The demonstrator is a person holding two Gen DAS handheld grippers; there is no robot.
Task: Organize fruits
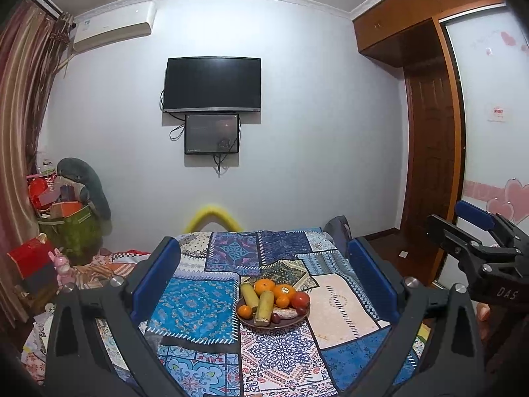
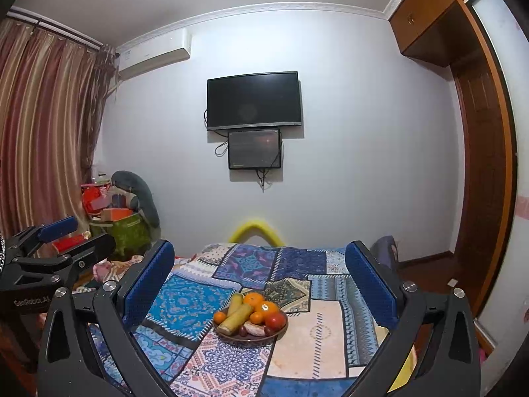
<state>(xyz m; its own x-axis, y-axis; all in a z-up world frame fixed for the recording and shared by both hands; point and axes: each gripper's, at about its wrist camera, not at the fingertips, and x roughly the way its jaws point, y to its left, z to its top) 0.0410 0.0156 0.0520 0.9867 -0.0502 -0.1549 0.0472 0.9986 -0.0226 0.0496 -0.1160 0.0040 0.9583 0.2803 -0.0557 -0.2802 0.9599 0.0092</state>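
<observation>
Blue pads line the inside of both claws, and each claw stands released, with a wide gap between its fingers and nothing held. The left claw [image 1: 264, 278] and the right claw [image 2: 259, 278] both hang above a worktop covered with a patchwork cloth [image 1: 195, 307] in blue, white and beige patterns.

On this cloth, near the middle, sits a dark round plate [image 1: 248, 320] that carries the fruits in one heap. Two pale green-yellow sugarcane pieces [image 1: 264, 304] lie side by side, cut flat at the ends. Around them are several oranges [image 1: 264, 286], one with a small white sticker [image 1: 286, 288]. A red tomato-like fruit [image 1: 300, 299] rests at the right rim, and some small dark reddish fruits [image 1: 276, 318] lie in front.

Behind the worktop, on the pale wall, hangs a black television [image 1: 212, 84].
</observation>
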